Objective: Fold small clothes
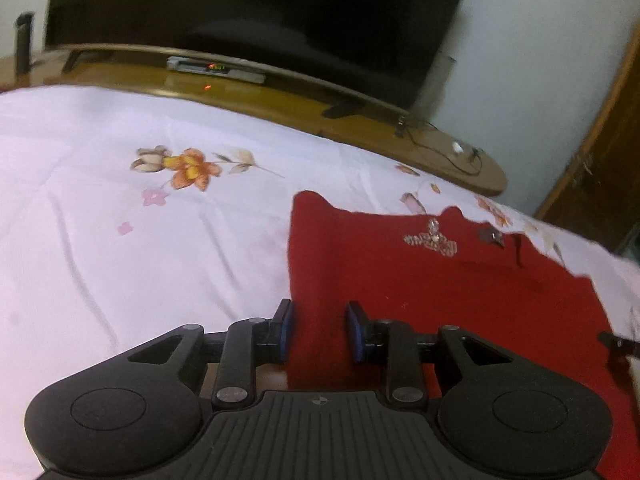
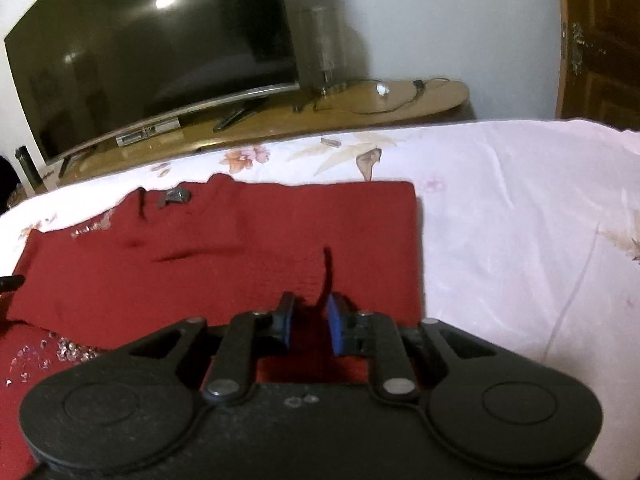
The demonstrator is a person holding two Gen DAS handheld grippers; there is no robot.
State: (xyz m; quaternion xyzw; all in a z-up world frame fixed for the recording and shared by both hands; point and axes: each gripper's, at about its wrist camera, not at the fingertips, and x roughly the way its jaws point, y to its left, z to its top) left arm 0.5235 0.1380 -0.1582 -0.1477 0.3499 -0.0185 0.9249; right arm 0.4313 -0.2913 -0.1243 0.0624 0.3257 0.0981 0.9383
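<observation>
Bedsheet [image 1: 120, 240] lies clear beside the red garment [image 1: 440, 280].

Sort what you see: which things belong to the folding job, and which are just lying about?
Job: red garment; left gripper; right gripper; floral bedsheet it lies on.
Lying about: television; set-top box; cables on the wooden stand.

— From where is the scene viewed?
— It is seen from each hand-held gripper, looking forward and down, close over the bed [image 1: 100, 240].
— What is shared?
— The red garment [image 1: 440, 288], viewed from its left edge and from its right, and the television [image 2: 152, 52] beyond.
</observation>
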